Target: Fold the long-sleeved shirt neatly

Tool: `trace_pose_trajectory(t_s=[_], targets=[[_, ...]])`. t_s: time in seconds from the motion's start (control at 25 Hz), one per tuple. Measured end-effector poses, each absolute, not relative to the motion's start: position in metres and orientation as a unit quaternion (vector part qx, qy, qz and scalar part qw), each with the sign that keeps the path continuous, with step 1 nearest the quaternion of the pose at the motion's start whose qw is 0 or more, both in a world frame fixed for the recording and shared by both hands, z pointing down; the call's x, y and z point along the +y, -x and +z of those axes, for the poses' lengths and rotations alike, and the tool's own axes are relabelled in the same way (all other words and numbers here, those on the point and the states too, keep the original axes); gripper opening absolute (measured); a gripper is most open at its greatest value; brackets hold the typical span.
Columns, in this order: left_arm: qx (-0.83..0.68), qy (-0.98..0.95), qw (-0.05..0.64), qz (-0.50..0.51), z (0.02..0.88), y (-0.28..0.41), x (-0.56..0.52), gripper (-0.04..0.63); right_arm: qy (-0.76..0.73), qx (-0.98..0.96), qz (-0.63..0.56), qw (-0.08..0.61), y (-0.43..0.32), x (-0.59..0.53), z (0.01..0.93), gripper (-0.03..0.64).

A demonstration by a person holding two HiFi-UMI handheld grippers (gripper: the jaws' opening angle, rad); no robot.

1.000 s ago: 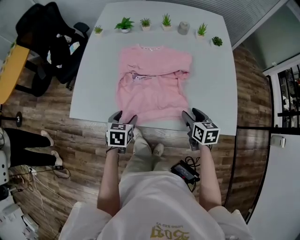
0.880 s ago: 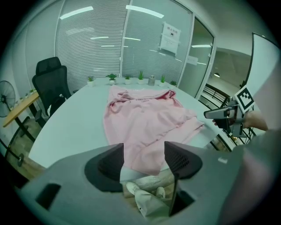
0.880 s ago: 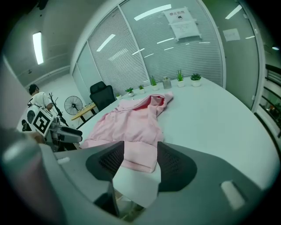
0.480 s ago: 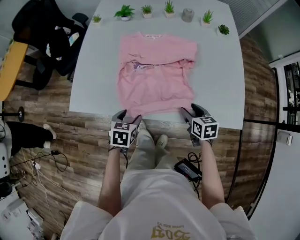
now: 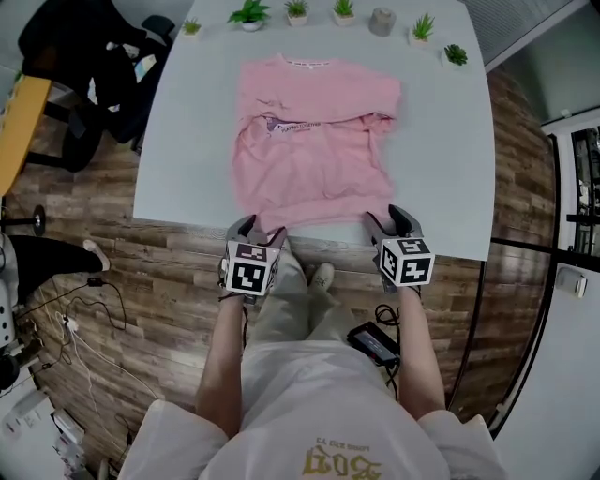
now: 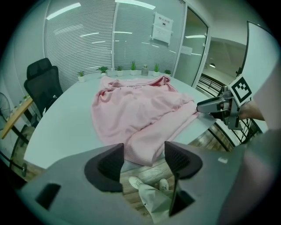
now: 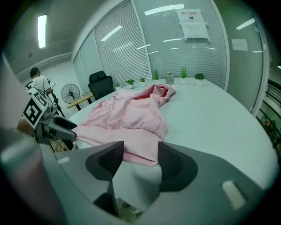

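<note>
Item 1. Pink long-sleeved cotton shirt (image 5: 314,141): lies spread on the white rounded table (image 5: 187,141), collar at 12 o'clock, sleeves folded across the chest, hem at the near edge.

Item 2. Left gripper (image 5: 258,230): at 7 o'clock of the shirt, jaws spread. Its own view shows the left hem corner hanging over the table edge in the gap, pads not pressing it. White shoes (image 6: 149,182) show below, unseen from the other gripper.

Item 3. Right gripper (image 5: 387,217): at 5 o'clock, jaws spread, right hem corner lying in the gap, unpinched.

Item 4. Row of small green potted plants (image 5: 248,13): at 12 o'clock.

Item 5. Black office chair (image 5: 84,56): at 10 o'clock.

Item 6. Standing fan (image 7: 70,93): right gripper view only.
</note>
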State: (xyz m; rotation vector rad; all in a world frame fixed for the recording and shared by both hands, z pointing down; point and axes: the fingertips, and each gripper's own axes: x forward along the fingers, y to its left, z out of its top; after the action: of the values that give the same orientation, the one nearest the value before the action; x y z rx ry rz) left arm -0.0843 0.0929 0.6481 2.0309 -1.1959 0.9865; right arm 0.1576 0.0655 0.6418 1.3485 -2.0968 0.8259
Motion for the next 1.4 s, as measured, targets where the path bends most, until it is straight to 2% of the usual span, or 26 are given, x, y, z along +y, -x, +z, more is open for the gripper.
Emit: trace_pose_trajectory(t_s=[0.32, 0.44, 0.6, 0.76, 0.84, 1.0, 1.16, 1.4], targets=[[-0.465, -0.750, 0.293, 0.369, 0.651, 0.088, 0.091, 0.253, -0.502, -0.774, 0.298, 0.246, -0.163, 0.064, 0.644, 0.270], [-0.476, -0.741, 0.294, 0.372, 0.653, 0.090, 0.090, 0.221, -0.494, -0.774, 0.295, 0.262, -0.160, 0.062, 0.647, 0.265], [-0.479, -0.741, 0.284, 0.374, 0.658, 0.091, 0.087, 0.165, -0.485, -0.772, 0.258, 0.319, -0.162, 0.061, 0.653, 0.161], [-0.492, -0.738, 0.272, 0.373, 0.659, 0.093, 0.082, 0.146, -0.470, -0.775, 0.262, 0.330, -0.158, 0.062, 0.655, 0.144], [-0.497, -0.734, 0.271, 0.374, 0.658, 0.093, 0.080, 0.140, -0.468, -0.768, 0.291, 0.326, -0.157, 0.063, 0.656, 0.074], [-0.492, -0.731, 0.272, 0.386, 0.658, 0.094, 0.079, 0.121, -0.449, -0.772, 0.314, 0.322, -0.154, 0.065, 0.657, 0.044], [-0.490, -0.728, 0.267, 0.398, 0.658, 0.097, 0.081, 0.076, -0.431, -0.782, 0.322, 0.314, -0.152, 0.071, 0.652, 0.043], [-0.462, -0.733, 0.333, 0.373, 0.653, 0.095, 0.093, 0.060, -0.446, -0.787, 0.314, 0.289, -0.153, 0.079, 0.638, 0.040]])
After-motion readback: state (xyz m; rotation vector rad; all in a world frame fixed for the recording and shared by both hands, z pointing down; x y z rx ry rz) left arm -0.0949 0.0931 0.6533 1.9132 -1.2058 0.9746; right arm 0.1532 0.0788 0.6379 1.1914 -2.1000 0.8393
